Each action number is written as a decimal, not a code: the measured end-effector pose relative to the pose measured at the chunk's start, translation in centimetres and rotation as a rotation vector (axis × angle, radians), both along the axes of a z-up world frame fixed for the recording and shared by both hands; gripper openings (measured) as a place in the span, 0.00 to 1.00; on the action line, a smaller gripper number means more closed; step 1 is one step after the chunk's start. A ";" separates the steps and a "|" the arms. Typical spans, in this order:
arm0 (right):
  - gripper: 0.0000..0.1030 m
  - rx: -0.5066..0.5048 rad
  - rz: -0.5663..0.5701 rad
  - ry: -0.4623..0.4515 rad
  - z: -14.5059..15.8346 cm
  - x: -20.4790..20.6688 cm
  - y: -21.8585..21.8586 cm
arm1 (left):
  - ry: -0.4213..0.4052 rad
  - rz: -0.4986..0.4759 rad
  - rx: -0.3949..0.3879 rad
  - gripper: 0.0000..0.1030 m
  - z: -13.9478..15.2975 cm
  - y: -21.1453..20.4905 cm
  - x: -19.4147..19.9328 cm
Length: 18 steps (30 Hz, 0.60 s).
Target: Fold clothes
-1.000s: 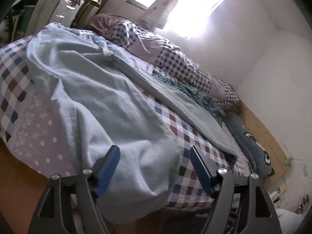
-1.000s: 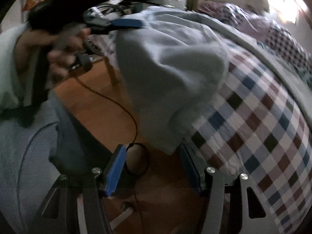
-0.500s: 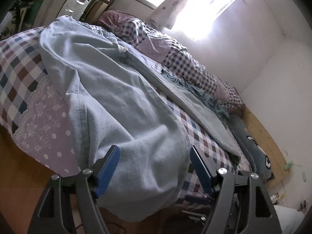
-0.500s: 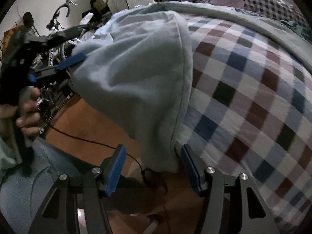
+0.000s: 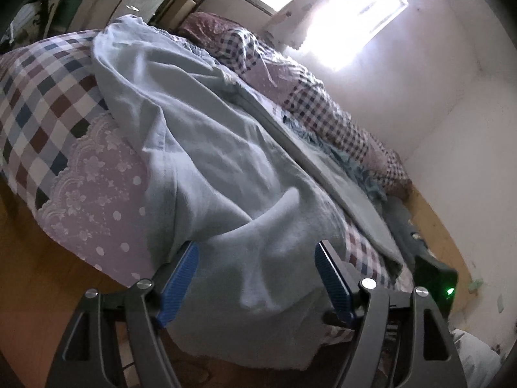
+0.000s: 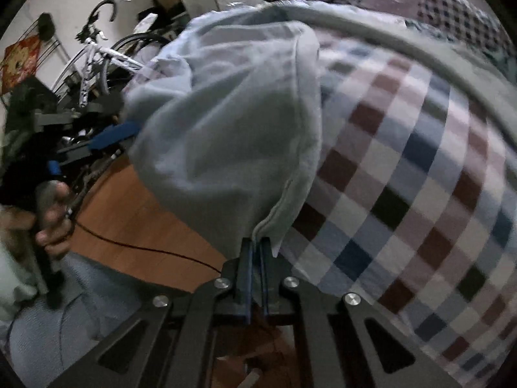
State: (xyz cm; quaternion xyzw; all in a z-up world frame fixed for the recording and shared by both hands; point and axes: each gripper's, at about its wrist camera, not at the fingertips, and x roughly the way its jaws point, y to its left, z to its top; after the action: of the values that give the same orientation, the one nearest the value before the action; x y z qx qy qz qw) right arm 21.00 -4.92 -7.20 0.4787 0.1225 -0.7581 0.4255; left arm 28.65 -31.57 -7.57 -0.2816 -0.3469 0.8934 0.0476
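A pale blue garment (image 5: pixel 200 174) lies across the checked bed and hangs over its near edge. My left gripper (image 5: pixel 257 255) is open, its blue fingers on either side of the hanging hem, not closed on it. In the right wrist view the same garment (image 6: pixel 232 123) drapes over the bed corner, and my right gripper (image 6: pixel 257 242) is shut on its lower seam corner. The left gripper's blue finger (image 6: pixel 116 132) shows at the garment's far side there.
The bed has a checked cover (image 6: pixel 404 168) with a lilac lace skirt (image 5: pixel 97 200), and a second grey-blue cloth (image 5: pixel 342 177) lies further along it. Pillows (image 5: pixel 290 80) sit by the window wall. A bicycle (image 6: pixel 100 51), boxes, wooden floor (image 6: pixel 129 220) and a black cable stand at the left.
My right gripper has closed on the garment's seam corner; it was open before. The left gripper has risen and moved in, still open around the hem.
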 end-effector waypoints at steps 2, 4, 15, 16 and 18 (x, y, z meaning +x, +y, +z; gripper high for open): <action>0.02 0.015 0.008 0.009 1.6 -0.9 0.8 | 0.011 0.004 0.011 0.76 0.1 -0.3 0.1; 0.02 0.036 0.013 0.025 3.2 -1.9 1.6 | 0.020 0.007 0.024 0.76 0.2 -0.4 0.3; 0.02 0.167 0.026 0.221 14.4 -7.5 4.4 | 0.054 -0.002 0.069 0.76 0.6 -0.5 -0.6; 0.02 0.175 0.026 0.237 15.1 -8.0 4.3 | 0.052 -0.006 0.068 0.76 0.5 -0.4 -0.7; 0.02 0.185 0.023 0.270 16.3 -8.9 4.1 | 0.040 -0.011 0.068 0.76 0.3 -0.1 -1.0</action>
State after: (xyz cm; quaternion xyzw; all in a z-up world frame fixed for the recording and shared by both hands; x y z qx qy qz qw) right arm 12.11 -0.81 9.13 0.4082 0.2534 -0.7961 0.3679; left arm 27.60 -31.71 -7.22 -0.2640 -0.3746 0.8861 0.0690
